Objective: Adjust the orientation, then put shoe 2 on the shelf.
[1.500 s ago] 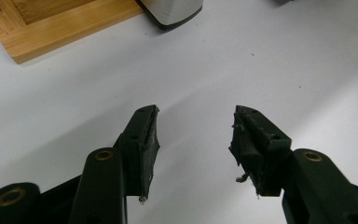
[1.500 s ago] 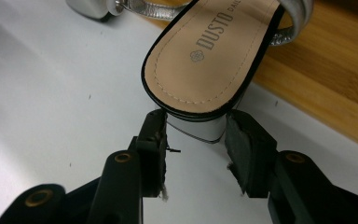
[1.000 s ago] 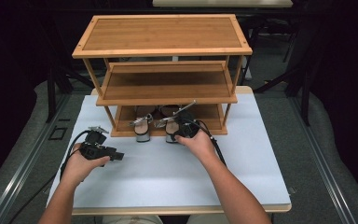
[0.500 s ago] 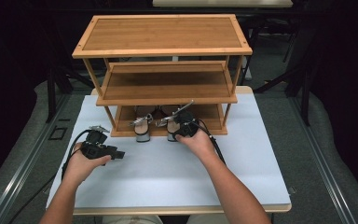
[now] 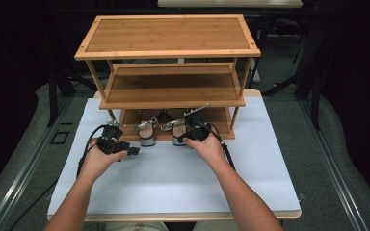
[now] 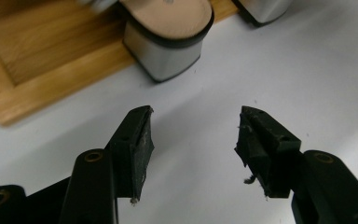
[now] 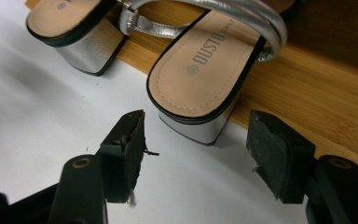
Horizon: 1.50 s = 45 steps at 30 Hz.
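I have 2 silver block-heel sandals on the rack's (image 5: 125,139) bottom shelf, heels overhanging onto the table (image 5: 270,159). Right sandal (image 7: 200,79): stiff, light, smooth-sided; I would grip its block heel. Right gripper (image 7: 196,154) jaws have just been opening, now apart and clear of that heel at 12 o'clock. Left gripper (image 6: 193,149) jaws have just been opening, hold nothing; left sandal (image 6: 168,39) at 11 o'clock.

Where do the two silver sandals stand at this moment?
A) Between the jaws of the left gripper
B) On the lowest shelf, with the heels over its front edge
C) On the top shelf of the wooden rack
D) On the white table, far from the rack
B: both silver sandals sit on the lowest shelf of the wooden rack, their block heels past its front edge above the white table.
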Available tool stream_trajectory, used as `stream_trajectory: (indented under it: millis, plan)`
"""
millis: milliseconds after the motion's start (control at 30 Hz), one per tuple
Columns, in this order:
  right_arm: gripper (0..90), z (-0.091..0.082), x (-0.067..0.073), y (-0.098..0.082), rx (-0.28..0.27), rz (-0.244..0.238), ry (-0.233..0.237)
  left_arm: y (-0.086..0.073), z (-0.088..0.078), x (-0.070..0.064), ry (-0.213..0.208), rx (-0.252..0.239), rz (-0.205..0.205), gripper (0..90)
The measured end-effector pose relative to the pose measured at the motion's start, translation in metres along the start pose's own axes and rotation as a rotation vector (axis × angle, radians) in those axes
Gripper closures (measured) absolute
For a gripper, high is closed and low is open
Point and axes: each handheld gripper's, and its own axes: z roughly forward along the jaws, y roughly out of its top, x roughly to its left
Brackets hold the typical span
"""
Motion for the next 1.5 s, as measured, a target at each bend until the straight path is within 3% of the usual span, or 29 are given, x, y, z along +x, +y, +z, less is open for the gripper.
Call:
stream_trajectory:
  millis: [400,633,767,1067,1133,1267,1333,1500]
  plan:
    - [34.8,0.007,0.001,-0.003,-0.013,-0.004,-0.005,0.019,0.023,0.003,0.026,-0.029,-0.030,38.9]
    - [33.2,0.010,0.003,-0.002,-0.031,0.031,-0.015,0.023,0.030,0.004,0.039,-0.052,-0.056,35.3]
    - [28.6,0.014,0.003,-0.001,-0.038,0.046,-0.044,0.027,0.034,0.004,0.051,-0.054,-0.071,33.1]
    - [23.9,0.023,0.003,0.001,-0.036,0.090,-0.026,0.033,0.044,0.005,0.088,-0.070,-0.075,31.4]
    - [23.8,0.025,0.005,0.001,-0.024,0.103,-0.021,0.033,0.046,0.005,0.096,-0.078,-0.078,31.3]
    - [26.0,0.033,0.006,0.002,-0.058,0.091,-0.036,0.035,0.049,0.004,0.108,-0.070,-0.069,31.1]
    - [32.7,0.034,0.007,0.002,-0.055,0.095,-0.025,0.036,0.049,0.004,0.110,-0.062,-0.062,31.4]
    - [34.0,0.032,0.009,0.003,-0.026,0.074,-0.051,0.036,0.048,0.006,0.102,-0.063,-0.046,32.2]
